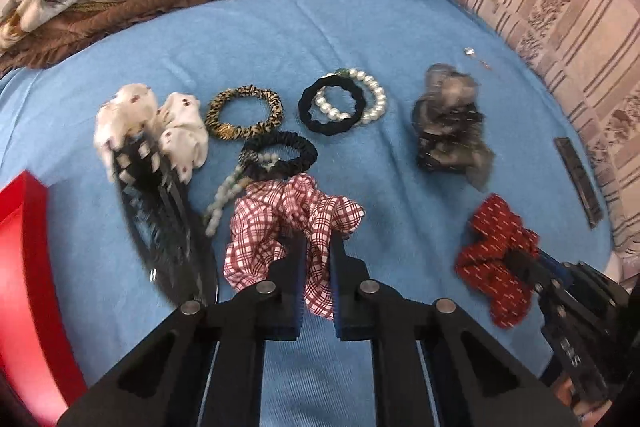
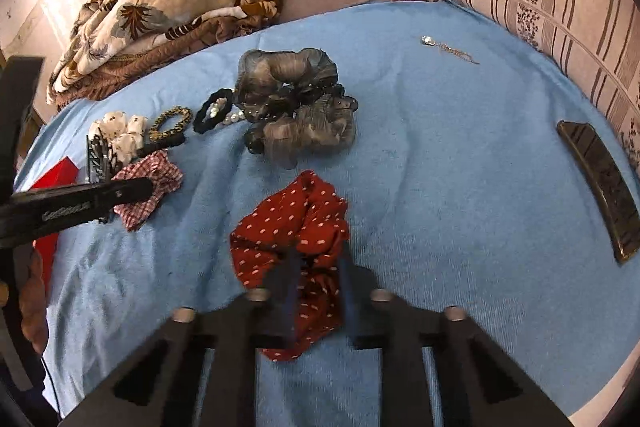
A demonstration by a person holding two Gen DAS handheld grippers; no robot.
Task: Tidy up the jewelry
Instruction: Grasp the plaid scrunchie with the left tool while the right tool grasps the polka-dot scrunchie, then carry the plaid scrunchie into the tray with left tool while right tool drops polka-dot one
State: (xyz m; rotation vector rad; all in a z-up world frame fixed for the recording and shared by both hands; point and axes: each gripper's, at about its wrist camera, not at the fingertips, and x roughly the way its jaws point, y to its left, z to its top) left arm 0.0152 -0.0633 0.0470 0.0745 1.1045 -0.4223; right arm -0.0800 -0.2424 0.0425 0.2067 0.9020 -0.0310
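Left gripper (image 1: 316,247) jaws clenched on the red-and-white checked fabric scrunchie (image 1: 280,227); right gripper (image 2: 318,267), blurred, apparently grasping the red white-dotted fabric scrunchie (image 2: 296,227); thin folds could slip free on lifting.

The left gripper (image 1: 316,247) pointed steeply down, jaws clamped on the checked scrunchie (image 1: 280,227). To its right, the right gripper (image 2: 318,259) clamped the red dotted scrunchie (image 2: 292,227).

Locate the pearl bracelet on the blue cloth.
In the left wrist view the pearl bracelet lies at centre, overlapping the black scrunchie, between the leopard scrunchie on its left and the grey scrunchie on its right.
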